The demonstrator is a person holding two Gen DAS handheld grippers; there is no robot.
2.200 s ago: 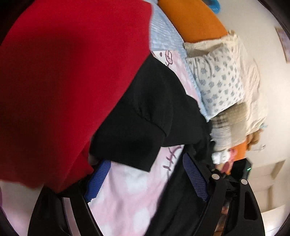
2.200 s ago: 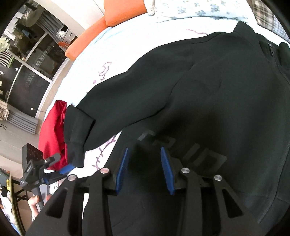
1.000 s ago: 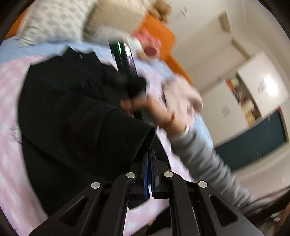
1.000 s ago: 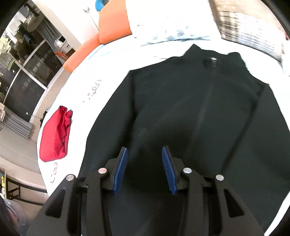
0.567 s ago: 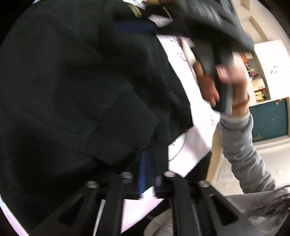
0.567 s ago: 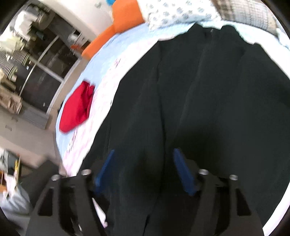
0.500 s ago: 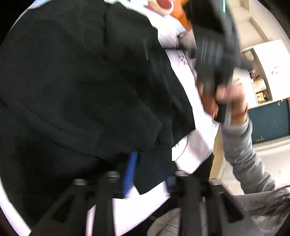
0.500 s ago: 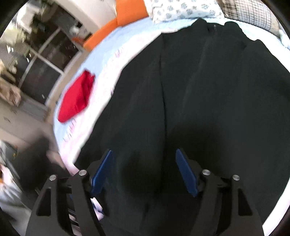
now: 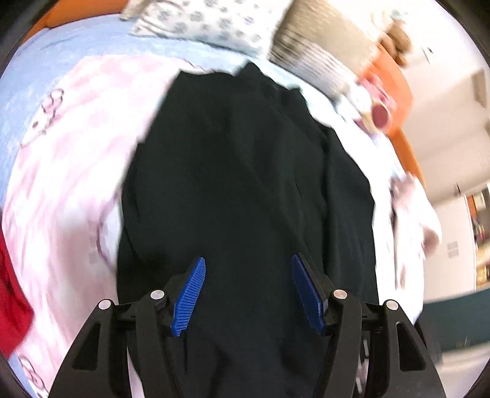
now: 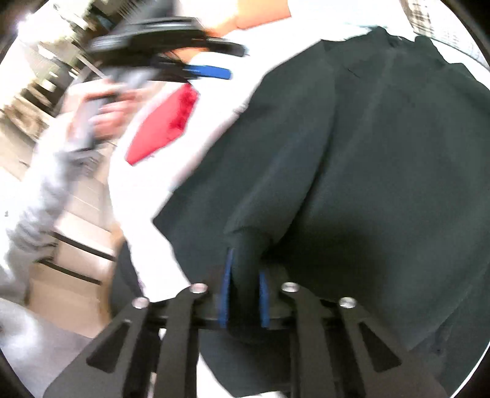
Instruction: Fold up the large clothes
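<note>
A black zip jacket point(image 9: 245, 171) lies flat on the bed, collar at the far end and sleeves folded in over the body. My left gripper point(image 9: 248, 294) hovers over its lower half; the jaws are opening and the blue pads point(image 9: 190, 290) press on nothing. In the right wrist view my right gripper point(image 10: 244, 290) is at the jacket's point(image 10: 367, 153) near hem, its jaws closing with a raised fold of black cloth pinched between the pads. The left gripper point(image 10: 211, 72) also shows there, blurred, at the upper left in a hand with a grey sleeve.
A red garment point(image 10: 162, 128) lies on the pink and white sheet point(image 9: 70, 147) left of the jacket, near the bed's edge. Patterned pillows point(image 9: 211, 27) and an orange cushion point(image 9: 395, 88) line the far end. Floor and furniture lie beyond the bed's left side.
My left gripper let go of the jacket's cuff, opened and swung round over the jacket's lower half. My right gripper went from open to shut on a fold at the hem.
</note>
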